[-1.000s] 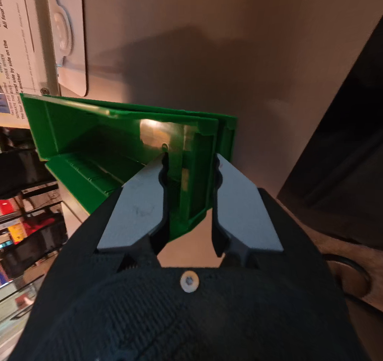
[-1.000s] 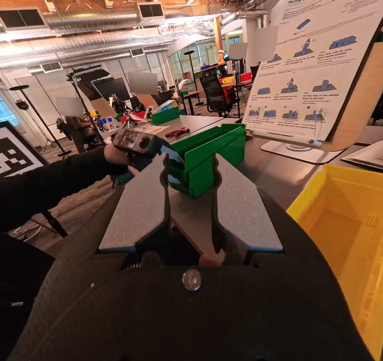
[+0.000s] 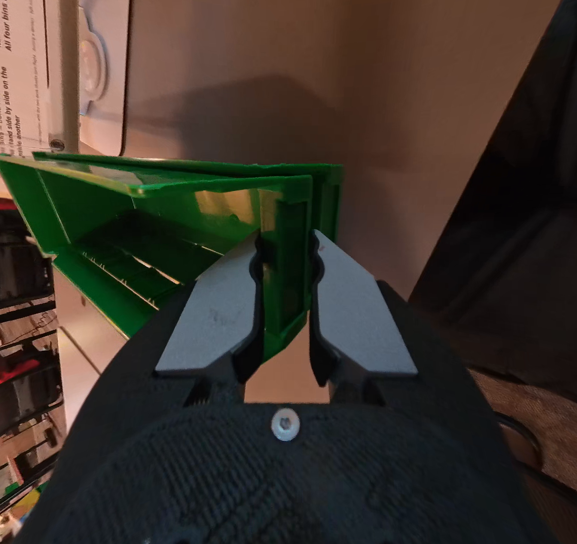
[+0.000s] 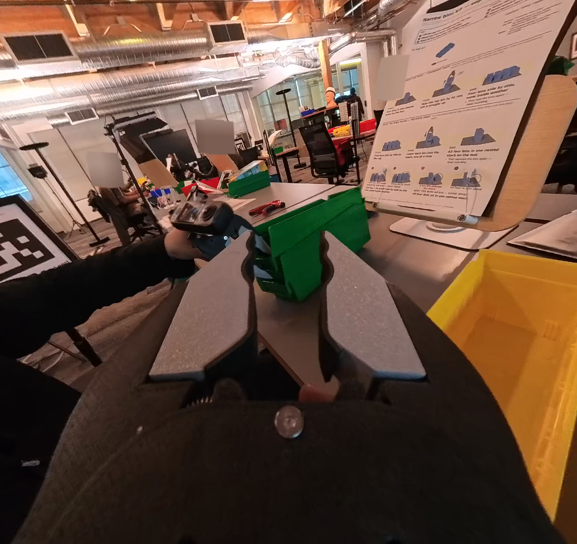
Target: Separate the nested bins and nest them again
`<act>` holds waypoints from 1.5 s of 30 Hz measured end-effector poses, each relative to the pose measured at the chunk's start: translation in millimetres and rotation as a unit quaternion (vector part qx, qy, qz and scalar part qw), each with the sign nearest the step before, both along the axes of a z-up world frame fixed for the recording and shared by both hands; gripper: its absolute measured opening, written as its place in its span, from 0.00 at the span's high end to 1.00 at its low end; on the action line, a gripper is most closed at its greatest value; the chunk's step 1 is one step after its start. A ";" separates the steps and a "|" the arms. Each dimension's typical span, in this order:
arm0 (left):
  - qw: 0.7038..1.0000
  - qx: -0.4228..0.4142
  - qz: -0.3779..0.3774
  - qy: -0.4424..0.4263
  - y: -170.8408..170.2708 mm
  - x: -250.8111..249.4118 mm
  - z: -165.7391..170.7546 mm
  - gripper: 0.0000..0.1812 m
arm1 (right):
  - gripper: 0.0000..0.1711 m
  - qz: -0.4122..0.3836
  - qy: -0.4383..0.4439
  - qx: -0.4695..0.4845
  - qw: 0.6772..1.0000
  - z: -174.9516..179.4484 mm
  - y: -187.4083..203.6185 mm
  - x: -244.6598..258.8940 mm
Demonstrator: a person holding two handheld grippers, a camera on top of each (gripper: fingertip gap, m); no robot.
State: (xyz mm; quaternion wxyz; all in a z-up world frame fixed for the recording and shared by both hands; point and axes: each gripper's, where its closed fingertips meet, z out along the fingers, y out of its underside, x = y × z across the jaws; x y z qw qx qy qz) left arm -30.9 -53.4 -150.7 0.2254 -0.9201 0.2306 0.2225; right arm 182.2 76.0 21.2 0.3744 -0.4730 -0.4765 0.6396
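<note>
Left tongs (image 3: 285, 249): centre of the left wrist view, closed on the near end wall of the top green bin (image 3: 187, 216); one grey finger (image 3: 218, 304) inside that wall, the other outside it.
Top green bin: tipped out of the stack at an angle in the left wrist view, its open side facing lower left, its near end between the tongs.
Nested green bins (image 4: 315, 241): centre of the right wrist view, standing on the grey counter (image 4: 406, 263); top bin raised at the near end, rims below it stepped; count of bins could not be told.
Person's hand (image 4: 179, 243): left of centre in the right wrist view, in a dark sleeve, holding the left tongs against the left end of the bins.
Right tongs (image 4: 285, 254): centre foreground of the right wrist view, jaws apart at a middling gap, holding nothing; the bins showed in the gap, farther off and untouched.
Red-handled tool (image 4: 267, 207): on the counter, behind the bins, centre.
Instruction board (image 4: 468, 107): upper right of the right wrist view, propped on a pale stand just beside the far end of the bins.
Yellow bin (image 4: 499, 357): lower right of the right wrist view, open, well apart from the green ones.
</note>
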 end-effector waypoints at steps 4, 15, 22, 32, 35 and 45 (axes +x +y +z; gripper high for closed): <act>0.999 -0.005 -0.002 0.044 -5.0 -0.2 -3.1 0.86 | 0.78 0.001 -0.003 -0.005 1.000 -2.5 2.1 -2.5; 0.994 -0.023 -0.017 0.109 -8.7 1.8 6.2 0.86 | 0.78 0.004 -0.013 0.004 1.000 -5.9 -4.9 -7.0; 0.990 -0.060 -0.031 0.126 -8.8 -11.1 -14.1 0.86 | 0.78 -0.001 -0.003 0.002 1.000 -1.0 -0.3 -0.6; 0.985 -0.152 -0.027 -0.080 -33.4 21.4 -31.6 0.88 | 0.78 0.000 -0.005 -0.001 1.000 -3.2 0.3 -2.5; 0.973 -0.173 -0.019 -0.151 -40.1 29.5 -43.9 0.88 | 0.78 0.003 -0.008 0.003 1.000 -3.6 -3.1 -3.9; 0.991 -0.102 -0.034 -0.076 -43.6 23.1 2.7 0.91 | 0.79 -0.004 -0.003 -0.004 1.000 -2.2 3.8 0.3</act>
